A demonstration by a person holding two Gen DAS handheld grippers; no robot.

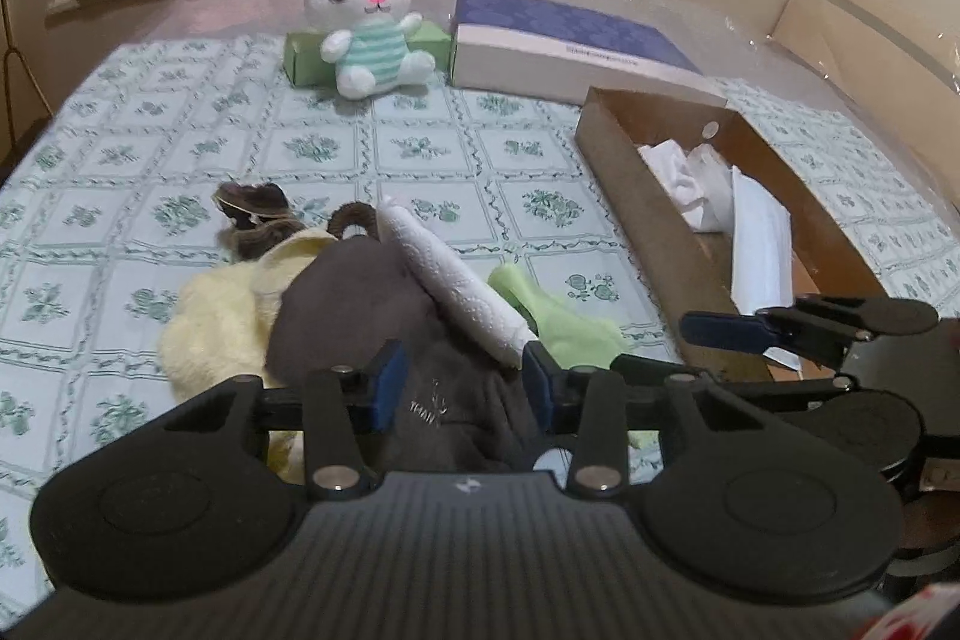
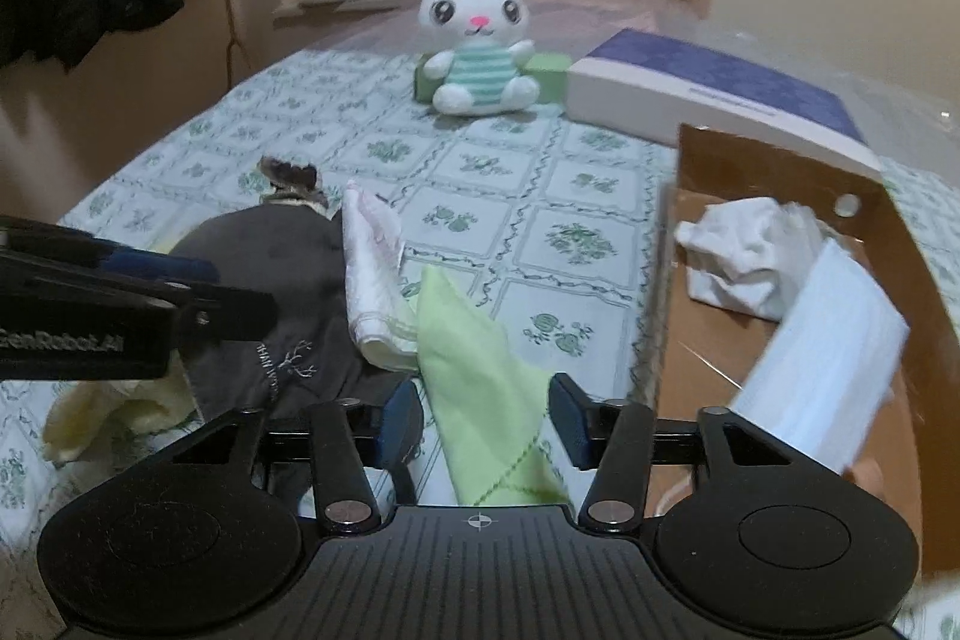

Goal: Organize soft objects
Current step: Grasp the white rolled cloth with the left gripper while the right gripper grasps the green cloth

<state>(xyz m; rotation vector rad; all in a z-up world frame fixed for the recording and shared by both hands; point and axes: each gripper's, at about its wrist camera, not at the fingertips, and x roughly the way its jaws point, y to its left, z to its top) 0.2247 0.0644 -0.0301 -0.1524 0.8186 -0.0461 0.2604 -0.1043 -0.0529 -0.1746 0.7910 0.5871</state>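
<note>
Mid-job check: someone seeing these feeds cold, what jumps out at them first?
Probably the white plush bunny sitting upright at the far end of the bed, leaning on a green box. Next, the heap of soft things up close: a dark grey garment between the left gripper's blue pads, and a light green cloth between the right gripper's.

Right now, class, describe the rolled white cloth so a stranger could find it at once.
Start at the green-patterned bedspread and find the pile of soft things beside the brown box. The rolled white cloth lies diagonally across the dark grey garment, the pile's only tight white roll.
</note>
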